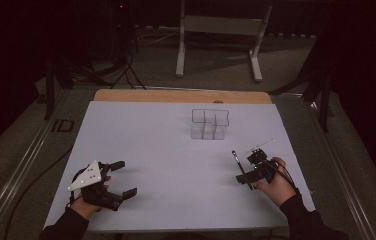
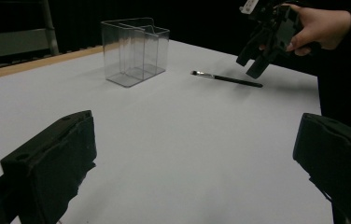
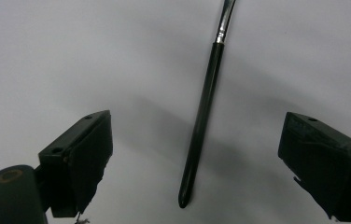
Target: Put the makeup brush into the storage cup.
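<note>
High view: white table, clear box w/ inner dividers standing toward the far edge, a bit right of centre. Brush lies flat on the table, nearer than the box and to its right, well apart from it. Right gripper is held in the right hand right over the brush, nearer-right of the box; jaws point down at the sheet. Left gripper sits nearer-left of the box, far from it, in the left hand; grey plate on top, jaws spread wide, nothing btwn them.

Left gripper view: own jaws wide apart at both bottom corners, bare table btwn. Box ahead, left of centre. Brush to the right of the box, bristle end toward it. Right gripper hangs just above the brush's handle end, not touching.

Right gripper view: jaws open wide, either side of the brush; no contact. Brush lies on the table, handle end near, metal ferrule and tip far. Can't see the box here.
</note>
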{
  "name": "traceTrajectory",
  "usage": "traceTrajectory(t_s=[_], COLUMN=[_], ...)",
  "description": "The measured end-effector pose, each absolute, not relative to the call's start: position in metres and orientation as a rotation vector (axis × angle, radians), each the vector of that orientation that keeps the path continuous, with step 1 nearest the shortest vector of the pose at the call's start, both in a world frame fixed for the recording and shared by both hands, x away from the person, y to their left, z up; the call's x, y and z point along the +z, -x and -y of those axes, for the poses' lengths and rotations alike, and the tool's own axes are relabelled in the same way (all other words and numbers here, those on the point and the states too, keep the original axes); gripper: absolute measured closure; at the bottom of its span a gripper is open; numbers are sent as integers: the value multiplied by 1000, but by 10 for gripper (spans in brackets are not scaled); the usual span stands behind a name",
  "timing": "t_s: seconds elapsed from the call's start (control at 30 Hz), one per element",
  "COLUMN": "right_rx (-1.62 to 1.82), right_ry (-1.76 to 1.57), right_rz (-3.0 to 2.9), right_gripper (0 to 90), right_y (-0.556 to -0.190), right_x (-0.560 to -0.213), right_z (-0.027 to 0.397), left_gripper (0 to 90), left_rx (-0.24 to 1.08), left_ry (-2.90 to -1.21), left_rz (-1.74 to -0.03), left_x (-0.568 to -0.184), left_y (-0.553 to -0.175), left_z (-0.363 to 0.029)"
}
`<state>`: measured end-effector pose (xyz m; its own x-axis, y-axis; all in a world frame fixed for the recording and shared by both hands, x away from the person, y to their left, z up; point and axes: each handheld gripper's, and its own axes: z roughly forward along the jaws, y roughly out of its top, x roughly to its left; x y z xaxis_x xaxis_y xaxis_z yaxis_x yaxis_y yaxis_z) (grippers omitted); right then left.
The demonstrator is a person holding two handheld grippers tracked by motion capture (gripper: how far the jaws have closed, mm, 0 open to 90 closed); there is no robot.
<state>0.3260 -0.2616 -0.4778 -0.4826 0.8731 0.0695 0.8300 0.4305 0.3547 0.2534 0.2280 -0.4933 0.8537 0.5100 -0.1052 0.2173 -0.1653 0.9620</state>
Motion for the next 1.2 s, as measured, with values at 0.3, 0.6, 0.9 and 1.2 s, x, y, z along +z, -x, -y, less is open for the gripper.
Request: traceTrajectory(t_s=[0.3,0.6,0.9,1.2], right_rx=[428,335,328,313], right_ry=[-1547,-1569,-1607,-1604], right_rz=[-2623,-2647,-2648,-2642], right_gripper=[128,154,236,318], right_y=[-339,-354,-368,-378], right_x=[-474,-473,-465,-455], right_z=[256,250,248,243], left_gripper=[7,7,7,7], left_rx=[279,271,267,266], left_ry=[-1748,-1748,-1753,-1753], left_rz=[-562,-566,-564,-564], left_x=[-494,-494,-494,-494], left_y=[-253,-254,-254,-254], left_z=[-228,-228,-227,-228])
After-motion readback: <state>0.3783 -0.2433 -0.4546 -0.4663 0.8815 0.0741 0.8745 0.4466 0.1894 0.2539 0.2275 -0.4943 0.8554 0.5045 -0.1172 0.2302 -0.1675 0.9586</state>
